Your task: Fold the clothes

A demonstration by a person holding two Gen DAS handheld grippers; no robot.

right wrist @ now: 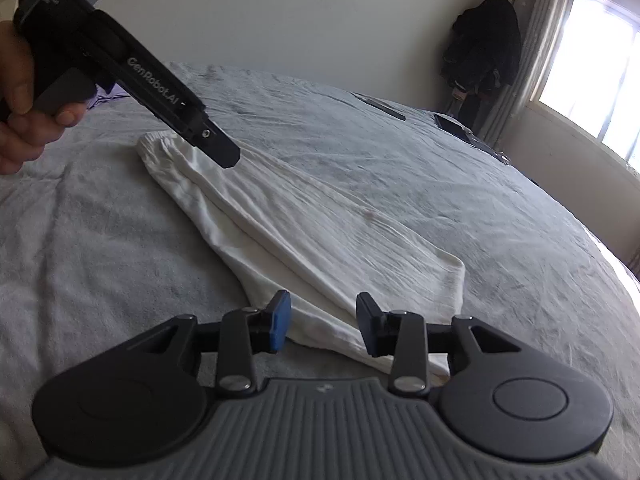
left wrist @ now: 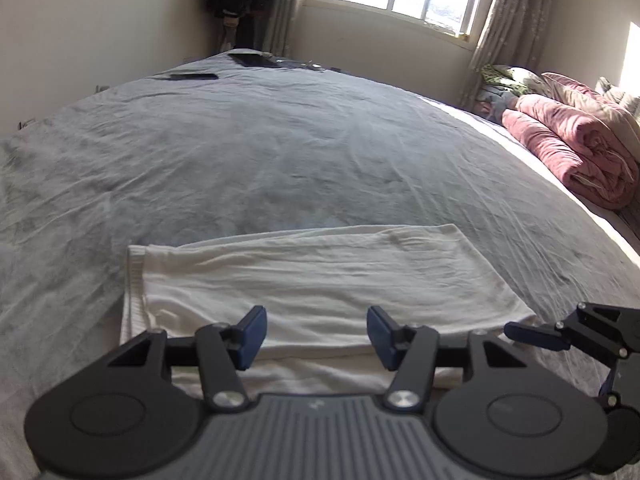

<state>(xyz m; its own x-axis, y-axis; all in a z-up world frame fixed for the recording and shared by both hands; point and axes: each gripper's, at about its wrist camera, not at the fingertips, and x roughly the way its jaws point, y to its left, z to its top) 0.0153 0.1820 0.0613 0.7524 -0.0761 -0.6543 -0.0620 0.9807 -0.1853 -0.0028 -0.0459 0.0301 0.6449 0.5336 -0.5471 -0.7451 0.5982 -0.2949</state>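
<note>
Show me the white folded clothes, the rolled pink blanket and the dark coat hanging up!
white folded clothes (right wrist: 320, 224): right wrist view, middle of the top layer.
rolled pink blanket (left wrist: 568, 144): left wrist view, its rolled side.
dark hanging coat (right wrist: 484, 44): right wrist view, its middle.

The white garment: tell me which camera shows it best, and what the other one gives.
The right wrist view: the white garment lies across the grey bedspread with both ends visible, elastic band far left. The left wrist view shows the garment closer, but its near edge is hidden behind the open left gripper.
</note>
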